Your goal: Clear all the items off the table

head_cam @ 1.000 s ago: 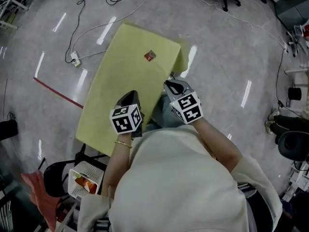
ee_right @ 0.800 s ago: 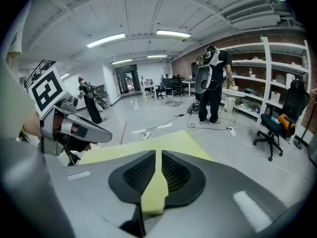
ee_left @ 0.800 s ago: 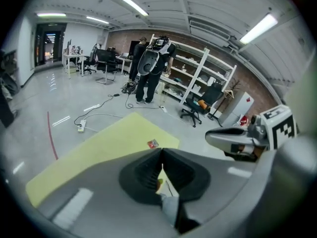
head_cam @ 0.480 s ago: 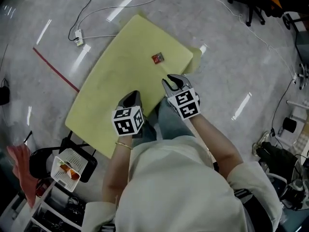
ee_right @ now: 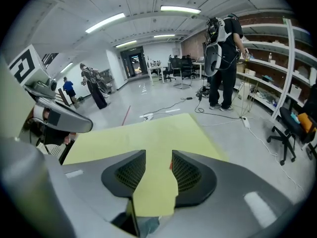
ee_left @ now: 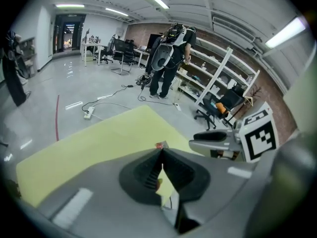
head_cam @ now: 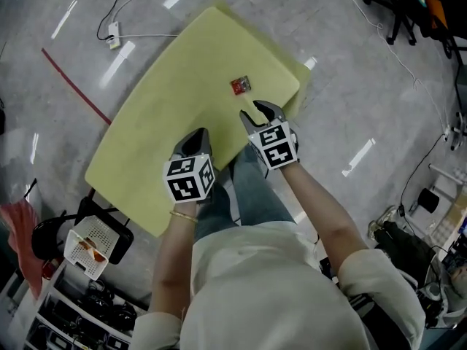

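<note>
Lying on the yellow surface (head_cam: 160, 122), one small red item (head_cam: 240, 85) is noted in the head view, just ahead of the right claw (head_cam: 257, 111). Left gripper view: the left claw (ee_left: 161, 151) is pressed together, empty. Right gripper view: jaws have just been spread, nothing between, likely readied for that item.

An open lab hall: glossy grey floor (head_cam: 350, 64), loose cables (ee_left: 106, 104), strip lights (ee_right: 106, 21) overhead. Shelves (ee_left: 218, 81) stand at two o'clock, an office chair (ee_right: 292, 128) at three.
</note>
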